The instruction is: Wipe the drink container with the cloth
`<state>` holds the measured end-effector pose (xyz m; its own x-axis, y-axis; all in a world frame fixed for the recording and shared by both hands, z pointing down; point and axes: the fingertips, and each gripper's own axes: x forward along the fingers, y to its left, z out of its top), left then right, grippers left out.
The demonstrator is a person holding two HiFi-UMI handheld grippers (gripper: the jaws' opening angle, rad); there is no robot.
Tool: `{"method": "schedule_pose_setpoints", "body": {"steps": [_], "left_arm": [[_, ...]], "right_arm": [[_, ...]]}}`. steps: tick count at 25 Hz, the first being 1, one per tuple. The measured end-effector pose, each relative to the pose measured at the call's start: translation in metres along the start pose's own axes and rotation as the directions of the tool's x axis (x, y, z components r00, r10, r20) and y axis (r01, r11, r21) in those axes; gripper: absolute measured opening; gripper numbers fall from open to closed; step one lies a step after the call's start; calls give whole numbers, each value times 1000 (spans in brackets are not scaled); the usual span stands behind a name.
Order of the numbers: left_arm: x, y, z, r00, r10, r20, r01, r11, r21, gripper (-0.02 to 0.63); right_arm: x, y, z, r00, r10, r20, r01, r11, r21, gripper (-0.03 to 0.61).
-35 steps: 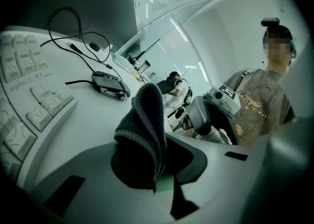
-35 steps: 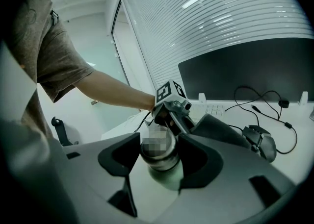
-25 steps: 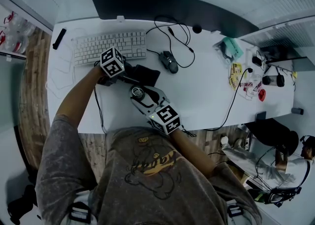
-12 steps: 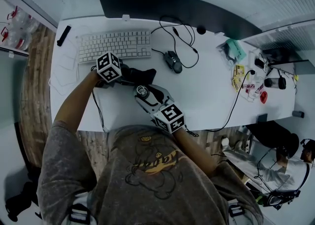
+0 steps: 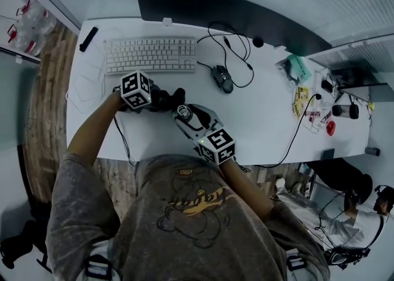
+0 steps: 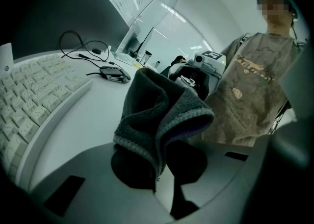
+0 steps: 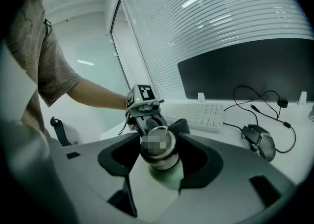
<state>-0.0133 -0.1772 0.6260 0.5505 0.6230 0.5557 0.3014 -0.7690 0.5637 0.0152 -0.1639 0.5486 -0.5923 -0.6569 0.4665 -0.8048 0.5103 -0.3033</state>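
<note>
My right gripper (image 5: 188, 117) is shut on the drink container (image 5: 183, 114), a metal bottle held low over the white desk (image 5: 265, 129). In the right gripper view the bottle (image 7: 158, 155) sits between both jaws of the right gripper (image 7: 158, 166), cap toward the camera. My left gripper (image 5: 157, 98) is shut on a dark grey cloth (image 5: 165, 98), bunched up right beside the bottle's top. In the left gripper view the cloth (image 6: 157, 115) rises from the left gripper (image 6: 164, 163) and hides most of the bottle; whether they touch I cannot tell. The cloth (image 7: 180, 125) shows just behind the bottle.
A white keyboard (image 5: 151, 55) lies behind the grippers, with a mouse (image 5: 223, 79) and its cables to the right. A dark monitor (image 5: 228, 15) spans the back edge. Small items and a cable (image 5: 308, 98) crowd the desk's right end.
My left gripper has carried the cloth rightward to the bottle; the cloth, earlier spread out on the desk, is now bunched at the bottle's top. The right gripper has kept still.
</note>
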Motion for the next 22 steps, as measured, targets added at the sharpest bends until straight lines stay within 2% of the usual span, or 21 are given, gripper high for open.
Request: {"method": "schedule_pose_setpoints", "body": {"steps": [7, 9, 11, 15, 22], "left_arm": [[6, -15, -12, 999, 54, -1, -54, 998, -18, 52], [8, -18, -14, 997, 80, 5, -80, 996, -49, 52], [10, -19, -16, 994, 111, 20, -108, 987, -119, 52], [16, -20, -17, 970, 230, 82, -205, 948, -242, 52], [27, -31, -20, 903, 409, 131, -344, 872, -349, 52]], "right_arm": [[0, -1, -1, 1000, 0, -4, 0, 1000, -3, 249], [1, -1, -1, 1000, 0, -7, 0, 1000, -6, 249], [1, -1, -1, 1000, 0, -12, 0, 1000, -8, 249], [1, -1, -2, 1000, 2, -16, -2, 1000, -13, 250], [2, -1, -2, 1000, 2, -12, -3, 1000, -21, 252]]}}
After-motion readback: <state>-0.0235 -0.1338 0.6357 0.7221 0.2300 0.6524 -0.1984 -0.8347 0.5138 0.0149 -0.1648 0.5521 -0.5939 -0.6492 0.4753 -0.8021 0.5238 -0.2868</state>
